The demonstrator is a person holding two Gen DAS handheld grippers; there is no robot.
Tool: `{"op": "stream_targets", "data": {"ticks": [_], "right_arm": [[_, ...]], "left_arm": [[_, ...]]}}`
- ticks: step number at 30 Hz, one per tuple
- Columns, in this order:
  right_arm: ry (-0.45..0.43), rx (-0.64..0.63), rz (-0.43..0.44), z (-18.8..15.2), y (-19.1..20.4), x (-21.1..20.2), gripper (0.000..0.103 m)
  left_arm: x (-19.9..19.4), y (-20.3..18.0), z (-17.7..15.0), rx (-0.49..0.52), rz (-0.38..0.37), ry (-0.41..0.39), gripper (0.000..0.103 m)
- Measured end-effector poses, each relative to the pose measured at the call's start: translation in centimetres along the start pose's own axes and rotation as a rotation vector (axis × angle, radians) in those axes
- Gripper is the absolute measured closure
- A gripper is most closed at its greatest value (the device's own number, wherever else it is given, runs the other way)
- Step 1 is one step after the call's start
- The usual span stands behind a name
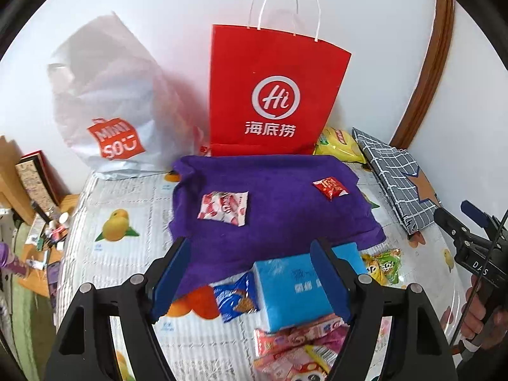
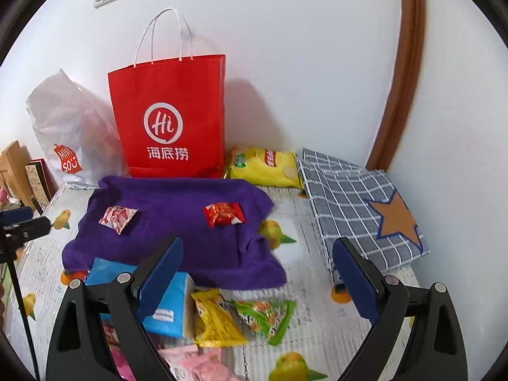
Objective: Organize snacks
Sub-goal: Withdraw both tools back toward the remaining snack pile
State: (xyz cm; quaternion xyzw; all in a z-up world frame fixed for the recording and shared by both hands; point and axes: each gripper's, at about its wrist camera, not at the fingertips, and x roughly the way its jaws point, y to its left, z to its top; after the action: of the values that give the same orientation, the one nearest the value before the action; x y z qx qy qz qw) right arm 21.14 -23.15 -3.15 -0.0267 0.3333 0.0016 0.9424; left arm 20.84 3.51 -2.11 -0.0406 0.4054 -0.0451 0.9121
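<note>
Two snack packets lie well apart on a purple towel (image 1: 273, 203): a pink-and-white packet (image 1: 223, 207) on its left part, a red packet (image 1: 330, 187) on its right. More snacks (image 2: 241, 317) and a blue tissue pack (image 1: 295, 289) sit at the towel's near edge on the worktop (image 1: 127, 197). A red paper bag (image 1: 276, 95) stands behind. The left tool (image 1: 254, 277) and right tool (image 2: 257, 276) are both released, grasping nothing.

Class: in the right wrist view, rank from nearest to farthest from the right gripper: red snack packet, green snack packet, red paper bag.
From the right gripper:
1. Green snack packet, on the table just below its fingers.
2. Red snack packet, on the purple towel.
3. Red paper bag, upright at the wall.
</note>
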Motion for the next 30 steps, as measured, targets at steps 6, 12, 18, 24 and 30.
{"op": "stream_targets", "data": {"ticks": [6, 12, 18, 24, 30], "right_arm": [[0.039, 0.043, 0.018, -2.6, -1.9, -0.2, 0.009], [0.114, 0.055, 0.005, -5.5, -2.9, 1.1, 0.012], [0.172, 0.057, 0.040, -7.9, -3.3, 3.2, 0.025], [0.221, 0.061, 0.083, -8.8, -3.5, 6.2, 0.033], [0.227, 0.030, 0.123, -8.5, -3.2, 9.2, 0.033]], "left_arm": [[-1.5, 0.6, -2.3, -0.030, 0.026, -0.011, 0.027], [-1.8, 0.9, -4.4, -0.032, 0.060, -0.002, 0.027], [-0.8, 1.6, -6.0, -0.063, 0.067, 0.038, 0.027], [0.8, 2.2, -5.9, -0.070, 0.068, 0.059, 0.027], [2.6, 3.0, -5.5, -0.098, 0.073, 0.080, 0.027]]}}
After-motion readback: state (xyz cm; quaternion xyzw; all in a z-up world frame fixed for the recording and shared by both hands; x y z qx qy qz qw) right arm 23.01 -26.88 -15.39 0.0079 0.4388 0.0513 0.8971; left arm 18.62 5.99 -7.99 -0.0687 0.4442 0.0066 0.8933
